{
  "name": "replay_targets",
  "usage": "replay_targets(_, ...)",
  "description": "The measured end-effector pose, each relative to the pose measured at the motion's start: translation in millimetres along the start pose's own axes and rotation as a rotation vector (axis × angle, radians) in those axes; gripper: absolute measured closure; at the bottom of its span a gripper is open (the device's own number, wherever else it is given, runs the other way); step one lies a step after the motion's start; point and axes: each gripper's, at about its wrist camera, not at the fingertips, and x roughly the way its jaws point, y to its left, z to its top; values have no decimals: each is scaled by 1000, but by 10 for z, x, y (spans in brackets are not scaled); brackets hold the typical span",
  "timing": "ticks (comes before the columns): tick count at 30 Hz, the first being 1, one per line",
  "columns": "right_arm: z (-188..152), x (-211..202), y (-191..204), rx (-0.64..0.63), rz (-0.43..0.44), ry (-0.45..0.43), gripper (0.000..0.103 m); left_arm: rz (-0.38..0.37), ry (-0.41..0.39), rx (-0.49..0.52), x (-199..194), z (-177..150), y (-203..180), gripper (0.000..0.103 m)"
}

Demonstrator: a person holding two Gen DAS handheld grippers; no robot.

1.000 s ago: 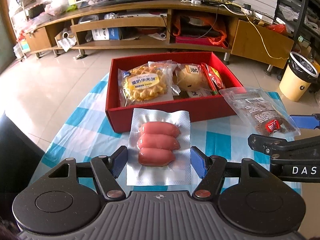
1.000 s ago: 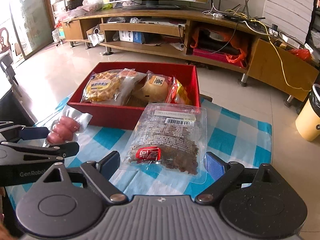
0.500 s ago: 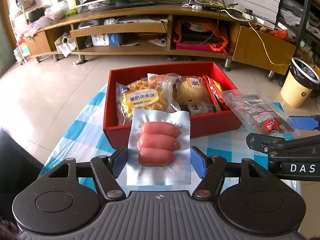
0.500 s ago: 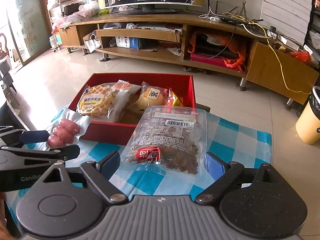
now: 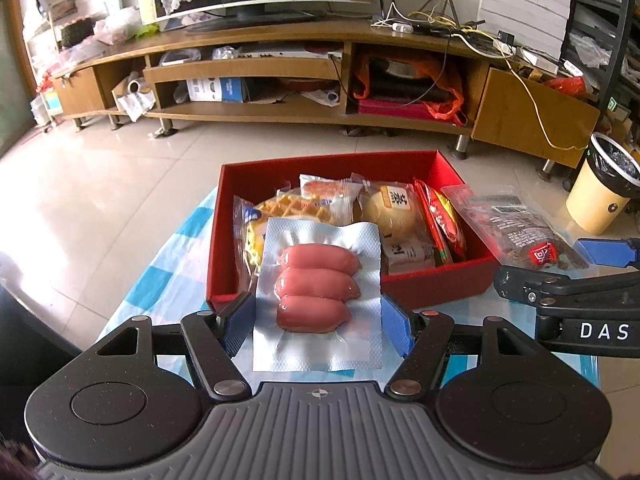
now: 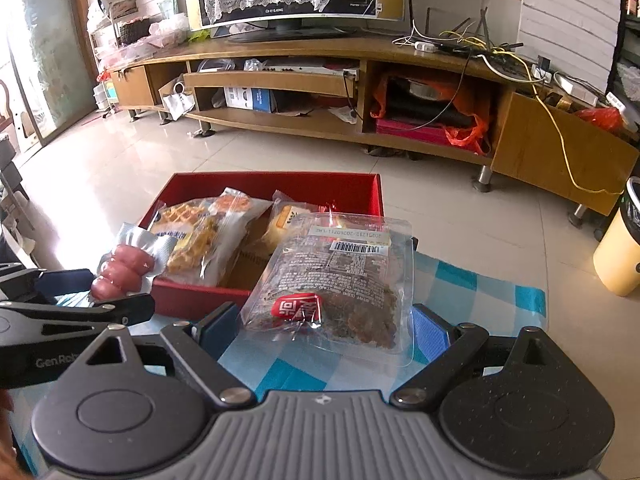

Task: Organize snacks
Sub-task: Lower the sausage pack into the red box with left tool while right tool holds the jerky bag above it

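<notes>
My left gripper (image 5: 317,322) is shut on a vacuum pack of three pink sausages (image 5: 316,280), held flat above the near wall of the red box (image 5: 400,164). To its right, the right gripper (image 5: 600,264) carries a clear bag of dark dried snack (image 5: 516,224). In the right wrist view, my right gripper (image 6: 323,330) is shut on that bag (image 6: 340,280), which hangs over the box's (image 6: 280,184) near right corner. The left gripper (image 6: 68,296) with the sausages (image 6: 120,272) shows at the left. The box holds a waffle pack (image 5: 296,208), a bun (image 5: 392,212) and a red packet (image 5: 444,220).
The box stands on a blue and white checked cloth (image 5: 172,256) over a small table. Tiled floor lies beyond, then a long wooden TV stand (image 5: 320,64). A yellow bin (image 5: 604,192) stands at the right and a dark seat (image 5: 24,340) at the left.
Both grippers have moved forward toward the red box, each still holding its pack. The sausages and the snack bag now overlap the box's near wall instead of the cloth.
</notes>
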Motion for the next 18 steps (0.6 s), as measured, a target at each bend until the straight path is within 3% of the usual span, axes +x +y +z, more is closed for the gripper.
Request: replay_targets(18,236,230,-51,13,1,7,12,20,-9,-16,179,234,47,29)
